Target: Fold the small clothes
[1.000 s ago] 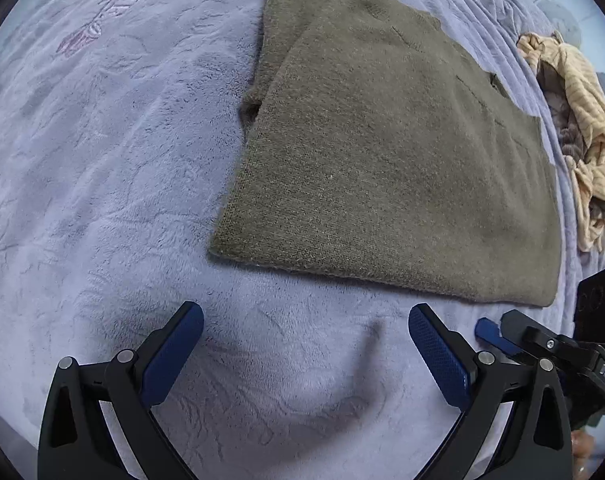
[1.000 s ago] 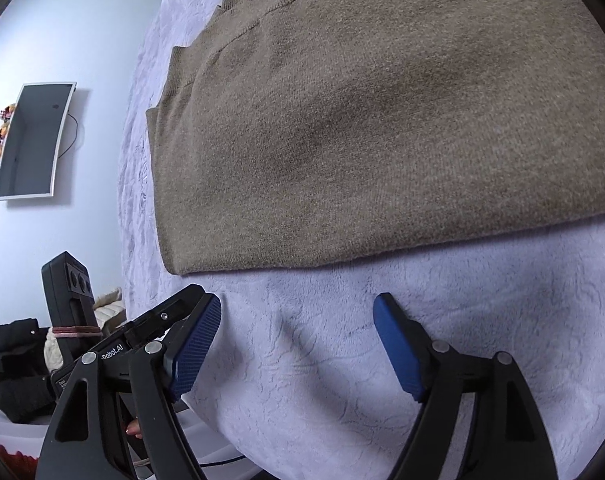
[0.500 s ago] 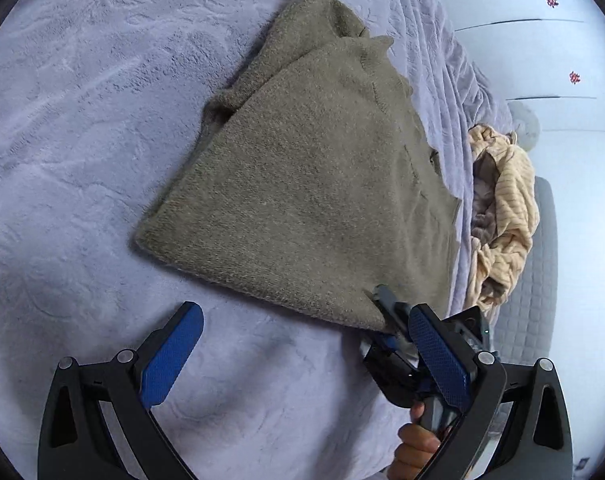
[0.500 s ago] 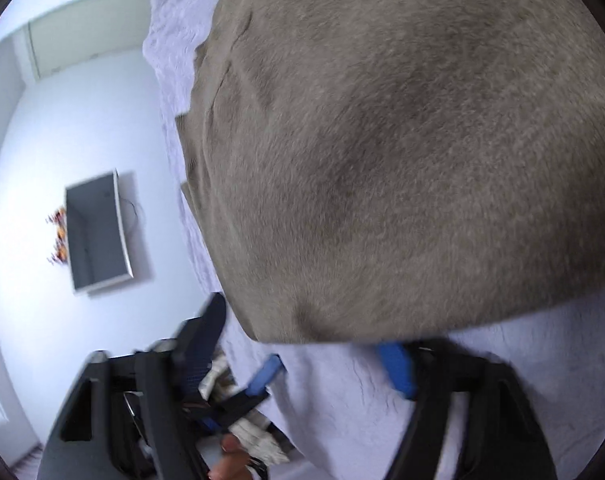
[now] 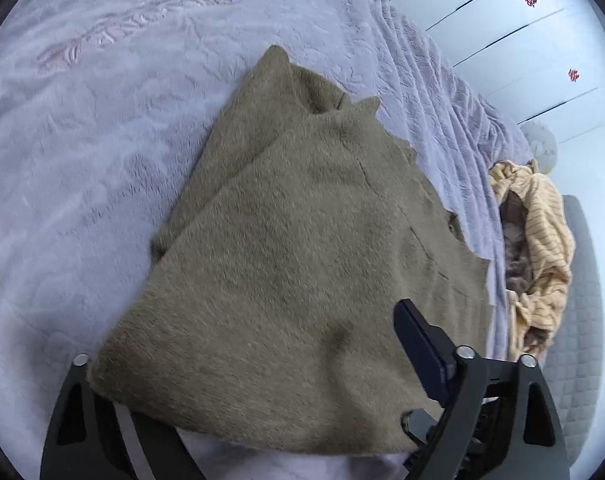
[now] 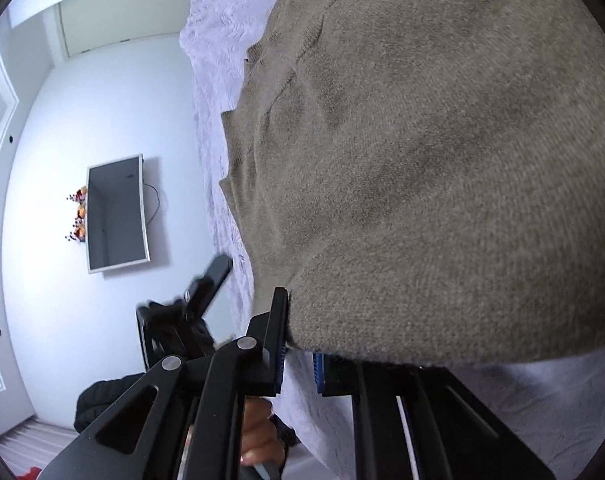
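An olive-brown knit garment [image 5: 294,248] lies partly folded on the lilac bedspread [image 5: 102,128]. Its near hem is lifted and drapes over my left gripper [image 5: 262,392]. The left finger is hidden under the cloth; the right finger [image 5: 422,352] shows, wide apart, so the jaws stand open. In the right wrist view the same garment [image 6: 442,180] fills the frame. My right gripper [image 6: 298,364] is shut on the garment's near corner, the blue pads pressed close with the hem between them.
A crumpled yellow striped garment [image 5: 542,248] lies at the bed's right edge. White wardrobe doors [image 5: 542,40] stand behind. In the right wrist view a wall-mounted screen [image 6: 116,214] hangs on the white wall, and the bedspread [image 6: 218,40] edge runs beside it.
Both grippers moved forward to the garment's near hem. The right gripper closed on its corner and lifted it. The hem now covers the left gripper's left finger.
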Demonstrator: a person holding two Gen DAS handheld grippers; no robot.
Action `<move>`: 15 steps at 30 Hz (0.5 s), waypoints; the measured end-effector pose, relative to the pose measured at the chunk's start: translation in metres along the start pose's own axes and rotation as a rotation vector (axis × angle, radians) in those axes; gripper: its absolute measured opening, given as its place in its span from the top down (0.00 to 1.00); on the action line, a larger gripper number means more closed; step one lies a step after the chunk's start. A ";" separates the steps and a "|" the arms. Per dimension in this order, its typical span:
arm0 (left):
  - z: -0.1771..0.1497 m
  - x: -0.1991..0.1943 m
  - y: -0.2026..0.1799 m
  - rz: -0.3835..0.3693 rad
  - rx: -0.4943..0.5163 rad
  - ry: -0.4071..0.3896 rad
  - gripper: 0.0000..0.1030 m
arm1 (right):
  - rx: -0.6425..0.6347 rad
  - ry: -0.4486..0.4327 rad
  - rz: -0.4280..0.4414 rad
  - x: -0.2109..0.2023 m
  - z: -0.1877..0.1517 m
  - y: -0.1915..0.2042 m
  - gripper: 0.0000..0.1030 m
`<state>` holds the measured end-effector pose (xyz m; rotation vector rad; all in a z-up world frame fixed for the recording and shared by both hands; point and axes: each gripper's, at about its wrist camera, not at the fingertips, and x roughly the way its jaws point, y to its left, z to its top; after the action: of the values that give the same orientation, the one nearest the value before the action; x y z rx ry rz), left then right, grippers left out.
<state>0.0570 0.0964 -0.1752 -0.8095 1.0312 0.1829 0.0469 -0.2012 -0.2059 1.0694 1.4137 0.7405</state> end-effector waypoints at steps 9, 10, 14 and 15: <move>-0.007 -0.005 -0.032 0.231 0.307 -0.122 0.81 | -0.100 0.097 -0.122 -0.015 -0.009 0.014 0.85; -0.013 -0.007 -0.042 0.257 0.379 -0.147 0.81 | -0.140 0.101 -0.159 -0.022 -0.009 0.023 0.85; -0.033 -0.011 -0.077 0.331 0.657 -0.240 0.83 | -0.299 0.121 -0.258 -0.042 0.006 0.065 0.60; -0.037 -0.012 -0.082 0.339 0.705 -0.258 0.83 | -0.330 0.130 -0.286 -0.041 0.014 0.079 0.26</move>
<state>0.0656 0.0163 -0.1334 0.0324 0.8927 0.1882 0.0729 -0.2102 -0.1203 0.5589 1.4543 0.8090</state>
